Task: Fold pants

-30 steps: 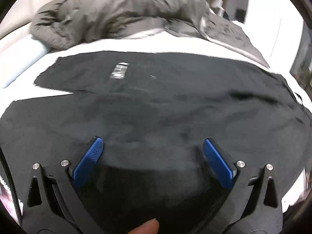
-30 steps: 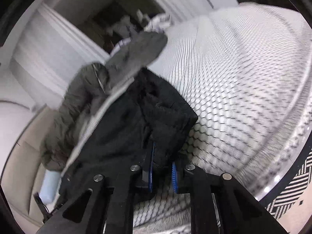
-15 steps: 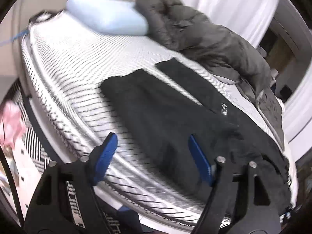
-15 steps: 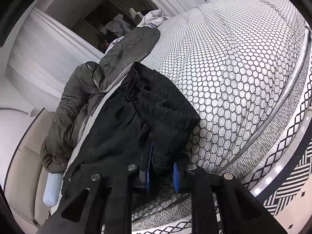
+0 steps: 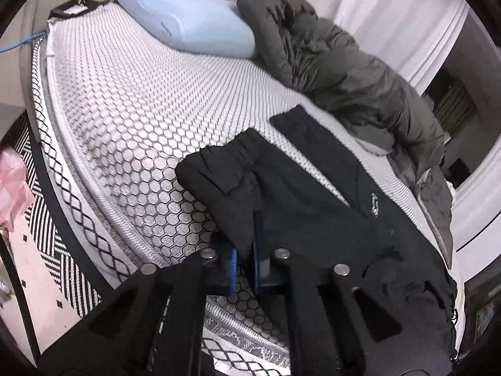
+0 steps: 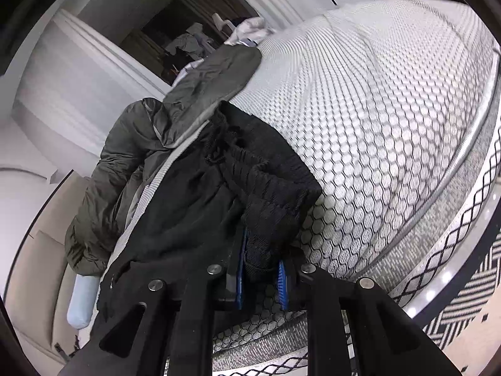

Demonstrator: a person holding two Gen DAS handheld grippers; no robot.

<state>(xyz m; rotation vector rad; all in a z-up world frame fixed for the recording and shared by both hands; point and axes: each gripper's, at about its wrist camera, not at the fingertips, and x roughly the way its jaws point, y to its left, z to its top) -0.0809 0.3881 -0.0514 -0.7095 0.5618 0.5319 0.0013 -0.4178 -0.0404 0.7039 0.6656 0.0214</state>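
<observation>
Black pants (image 5: 313, 194) lie along the near side of the mattress, legs pointing toward the pillow. My left gripper (image 5: 245, 266) is at the near leg's edge beside the cuff, its blue pads shut with black fabric pinched between them. In the right wrist view the same pants (image 6: 194, 206) end in a bunched elastic waistband with a drawstring. My right gripper (image 6: 261, 275) is shut on that waistband's near corner, the thick fold filling the gap between its pads.
A hexagon-patterned mattress (image 5: 125, 109) carries a pale blue pillow (image 5: 188, 22) and a crumpled grey-green padded jacket (image 5: 338, 62) behind the pants. A black-and-white rug (image 5: 47, 244) and something pink (image 5: 12, 188) lie on the floor at the left. The mattress (image 6: 375, 109) stretches right of the waistband.
My left gripper swung from above the spread pants to the leg end at the mattress edge and its wide-open jaws closed on the fabric. The right gripper kept its grip and place.
</observation>
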